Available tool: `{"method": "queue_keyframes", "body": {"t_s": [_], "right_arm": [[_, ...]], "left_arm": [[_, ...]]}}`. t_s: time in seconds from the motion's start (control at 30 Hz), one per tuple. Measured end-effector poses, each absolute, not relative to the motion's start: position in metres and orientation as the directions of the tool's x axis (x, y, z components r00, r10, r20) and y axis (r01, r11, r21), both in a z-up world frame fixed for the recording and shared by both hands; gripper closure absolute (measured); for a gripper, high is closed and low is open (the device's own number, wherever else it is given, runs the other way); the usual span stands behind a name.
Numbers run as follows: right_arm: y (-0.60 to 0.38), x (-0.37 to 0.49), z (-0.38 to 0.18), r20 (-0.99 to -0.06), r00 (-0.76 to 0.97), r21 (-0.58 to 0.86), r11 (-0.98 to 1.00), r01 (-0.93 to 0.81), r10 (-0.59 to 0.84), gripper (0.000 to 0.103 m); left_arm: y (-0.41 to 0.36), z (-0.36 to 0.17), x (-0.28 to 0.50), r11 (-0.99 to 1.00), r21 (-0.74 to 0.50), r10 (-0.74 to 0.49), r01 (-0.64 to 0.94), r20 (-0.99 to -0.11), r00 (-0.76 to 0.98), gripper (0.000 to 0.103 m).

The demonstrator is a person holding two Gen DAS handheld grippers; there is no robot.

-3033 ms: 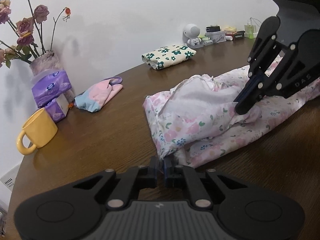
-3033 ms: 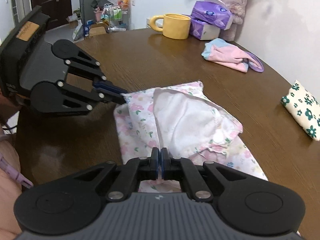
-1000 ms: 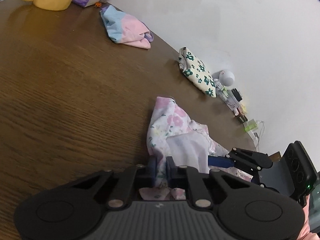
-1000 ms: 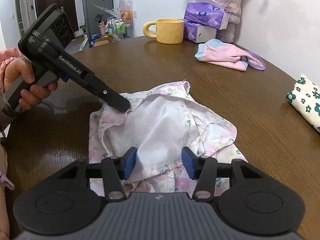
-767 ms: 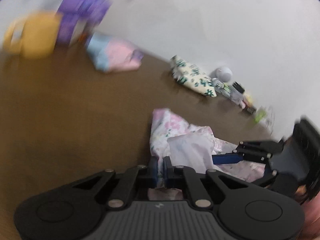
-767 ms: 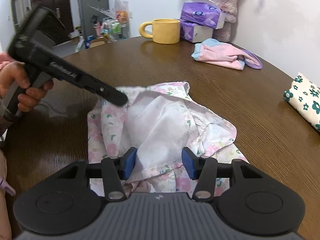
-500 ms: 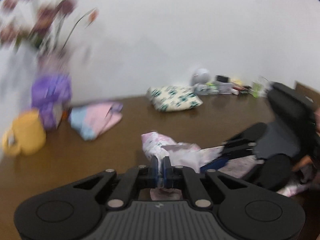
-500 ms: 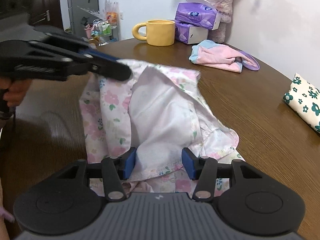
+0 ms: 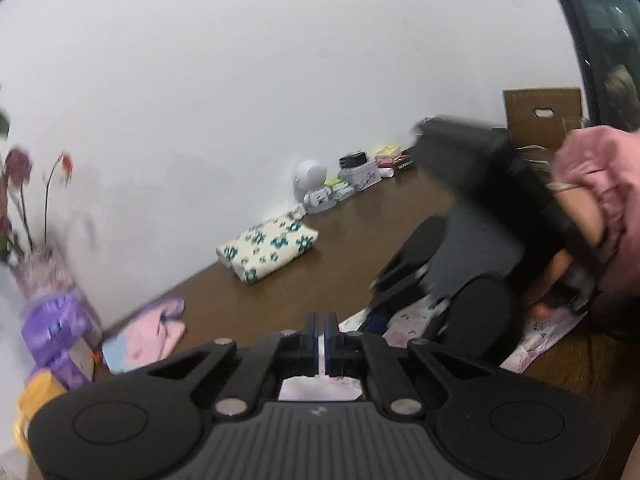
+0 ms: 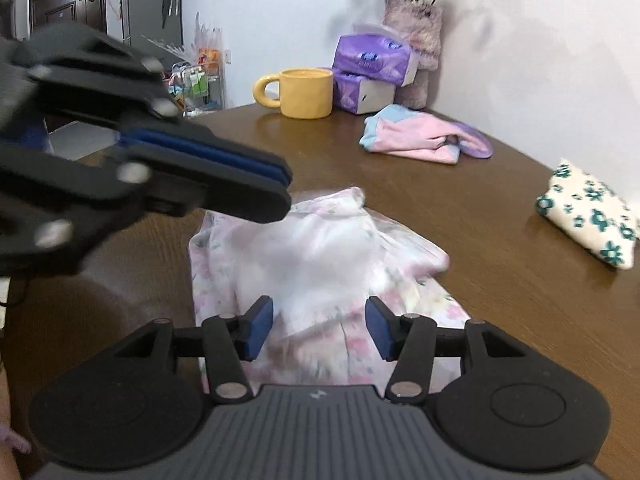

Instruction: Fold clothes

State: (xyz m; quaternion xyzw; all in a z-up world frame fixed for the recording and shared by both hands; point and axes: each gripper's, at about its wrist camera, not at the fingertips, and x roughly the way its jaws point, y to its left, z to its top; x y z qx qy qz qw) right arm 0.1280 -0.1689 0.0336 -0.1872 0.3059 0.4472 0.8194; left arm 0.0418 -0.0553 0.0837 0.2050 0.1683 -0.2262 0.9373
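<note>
Both grippers are over the floral garment (image 10: 320, 256) on the brown worktop (image 10: 500, 240). Right gripper (image 10: 319, 326) has its blue pads spread wide apart, nothing between them, poised low above the near part of the cloth. Left gripper (image 10: 286, 190) is raised above the garment's left side with its pads pressed together; in the right wrist view no cloth shows between them, though half a second ago they held a lifted edge of it. In its own view the left gripper (image 9: 321, 344) also shows closed pads, with pale fabric only beneath them.

The garment lies crumpled, white lining uppermost, its long axis running from the near worktop edge away toward the yellow mug (image 10: 306, 93). A second ago the fabric was raised as a flap; now it lies slumped on the wood.

Open wood surrounds the garment on the right and far sides. Well apart to the right sits a folded green-flowered cloth (image 10: 588, 212), near the wall. Farther off lies a pink and blue cloth (image 10: 420, 138), then purple tissue packs (image 10: 372, 68) beside the mug, and a fuzzy vase (image 10: 416, 40). The worktop's curved edge runs close on the left, under the left gripper.
</note>
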Motion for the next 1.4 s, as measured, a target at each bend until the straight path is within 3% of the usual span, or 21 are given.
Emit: {"method": "queue_keyframes", "body": {"t_s": [0.13,0.17,0.23,0.33,0.5,0.7,0.73,0.77,0.8,0.87,1.0,1.13,1.27,1.4], "right_arm": [[-0.177,0.125,0.038,-0.668,0.419,-0.033,0.539,-0.842,0.614,0.051],[-0.176,0.126,0.039,-0.667,0.418,-0.034,0.535,-0.844,0.617,0.051],[-0.173,0.127,0.042,-0.665,0.414,-0.034,0.528,-0.848,0.622,0.051],[-0.168,0.13,0.047,-0.661,0.408,-0.035,0.518,-0.855,0.629,0.051],[-0.146,0.144,0.037,-0.708,0.387,-0.056,0.499,-0.865,0.591,0.051],[-0.141,0.154,0.019,-0.746,0.34,-0.02,0.491,-0.871,0.573,0.054],[-0.141,0.153,0.018,-0.748,0.338,-0.018,0.491,-0.871,0.572,0.054],[-0.142,0.154,0.017,-0.747,0.334,-0.01,0.493,-0.87,0.575,0.054],[-0.142,0.154,0.016,-0.746,0.331,-0.002,0.495,-0.869,0.578,0.054],[-0.145,0.153,0.015,-0.739,0.334,0.003,0.499,-0.867,0.585,0.054],[-0.147,0.151,0.015,-0.73,0.343,0.007,0.508,-0.861,0.591,0.054],[-0.143,0.149,0.014,-0.721,0.36,-0.001,0.519,-0.855,0.592,0.054],[-0.155,0.14,0.023,-0.705,0.381,-0.018,0.522,-0.853,0.598,0.054],[-0.172,0.128,0.034,-0.692,0.407,-0.04,0.531,-0.847,0.597,0.053]], "left_arm": [[-0.005,0.076,0.061,0.926,0.041,-0.315,0.376,-0.463,0.828,0.089],[0.01,0.072,0.066,0.943,-0.026,-0.302,0.331,-0.483,0.822,0.076],[0.041,0.063,0.075,0.958,-0.152,-0.287,0.244,-0.522,0.803,0.064],[0.077,0.048,0.085,0.942,-0.296,-0.309,0.159,-0.578,0.756,0.062],[0.106,0.029,0.101,0.903,-0.411,-0.375,0.124,-0.616,0.693,0.062],[0.116,0.015,0.117,0.841,-0.526,-0.474,0.129,-0.601,0.643,0.063],[0.118,0.012,0.12,0.829,-0.547,-0.485,0.116,-0.6,0.636,0.07],[0.12,0.009,0.122,0.817,-0.568,-0.495,0.103,-0.599,0.629,0.092],[0.119,0.004,0.125,0.807,-0.584,-0.504,0.087,-0.604,0.617,0.098],[0.118,0.002,0.124,0.805,-0.587,-0.499,0.088,-0.588,0.637,0.099],[0.091,0.038,0.104,0.894,-0.394,-0.413,0.215,-0.536,0.736,0.099],[0.028,0.076,0.069,0.922,-0.005,-0.342,0.386,-0.474,0.811,0.099],[-0.019,0.082,0.051,0.863,0.212,-0.328,0.458,-0.454,0.829,0.099],[-0.04,0.08,0.046,0.83,0.304,-0.307,0.468,-0.453,0.837,0.099]]}}
